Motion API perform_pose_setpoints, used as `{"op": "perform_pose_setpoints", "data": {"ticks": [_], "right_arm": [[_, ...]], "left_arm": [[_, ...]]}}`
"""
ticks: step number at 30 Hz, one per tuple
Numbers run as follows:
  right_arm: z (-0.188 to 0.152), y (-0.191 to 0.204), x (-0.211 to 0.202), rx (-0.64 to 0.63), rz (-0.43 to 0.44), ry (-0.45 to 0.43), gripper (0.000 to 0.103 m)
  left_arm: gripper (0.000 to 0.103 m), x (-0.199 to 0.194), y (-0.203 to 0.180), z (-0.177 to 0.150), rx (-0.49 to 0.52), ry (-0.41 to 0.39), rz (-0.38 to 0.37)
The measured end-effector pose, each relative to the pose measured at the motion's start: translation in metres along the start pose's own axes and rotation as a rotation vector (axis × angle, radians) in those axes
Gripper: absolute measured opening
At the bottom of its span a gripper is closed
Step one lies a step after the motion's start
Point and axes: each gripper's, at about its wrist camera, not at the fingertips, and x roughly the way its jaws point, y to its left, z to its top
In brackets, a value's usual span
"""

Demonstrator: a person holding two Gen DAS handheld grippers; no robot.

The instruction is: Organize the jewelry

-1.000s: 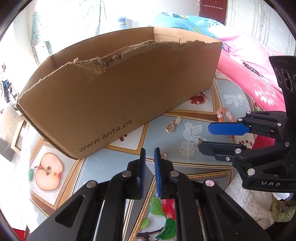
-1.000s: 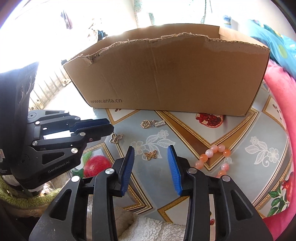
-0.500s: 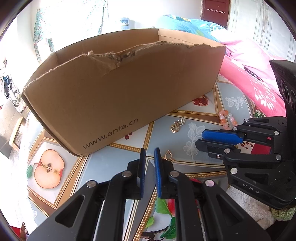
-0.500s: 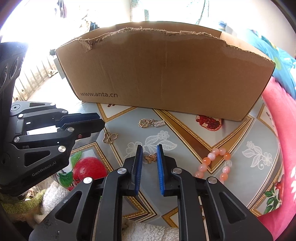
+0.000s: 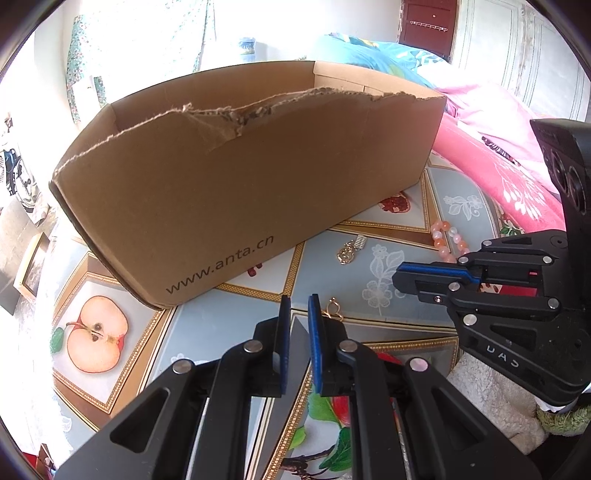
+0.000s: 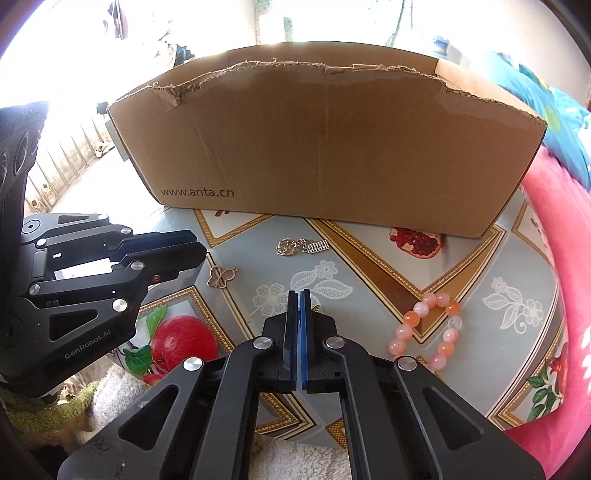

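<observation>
Right gripper (image 6: 298, 295): jaws just closed, pads meeting | small gold butterfly charm (image 6: 316, 307): only a sliver shows at their tip on the fruit-patterned desk (image 6: 369, 273), pinch unconfirmed | handling: judged light, thin, slippery, so grip across the wings | left gripper (image 5: 297, 301): jaws narrow, empty | torn brown cardboard box (image 6: 332, 147): behind.

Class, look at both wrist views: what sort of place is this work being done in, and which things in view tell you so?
Most likely a bedroom in a home. Pink bedding and a blue quilt lie right behind the cardboard box, and the small table wears a household fruit-patterned cover. A dark red door stands beyond.
</observation>
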Motion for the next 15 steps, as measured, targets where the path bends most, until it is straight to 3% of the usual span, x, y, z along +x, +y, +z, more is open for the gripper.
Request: {"op": "perform_pose_setpoints", "data": {"ticks": [4,8,11,15], "right_arm": [[0.001,-0.005,-0.007,0.016,0.016,-0.005,0.001],[0.0,-0.009,-0.014,0.009,0.059,-0.023,0.005],[0.003,-0.003,-0.015,-0.015,0.103,-0.035,0.027],[0.009,0.013,-0.009,-0.062,0.119,-0.044,0.029]], "left_arm": [[0.009,-0.003,-0.003,0.0,0.007,-0.008,-0.027],[0.01,-0.004,-0.003,-0.001,0.012,-0.008,-0.004],[0.012,-0.004,0.005,-0.001,-0.014,-0.003,0.02],[0.012,-0.006,0.019,-0.001,-0.052,-0.007,0.056]]}}
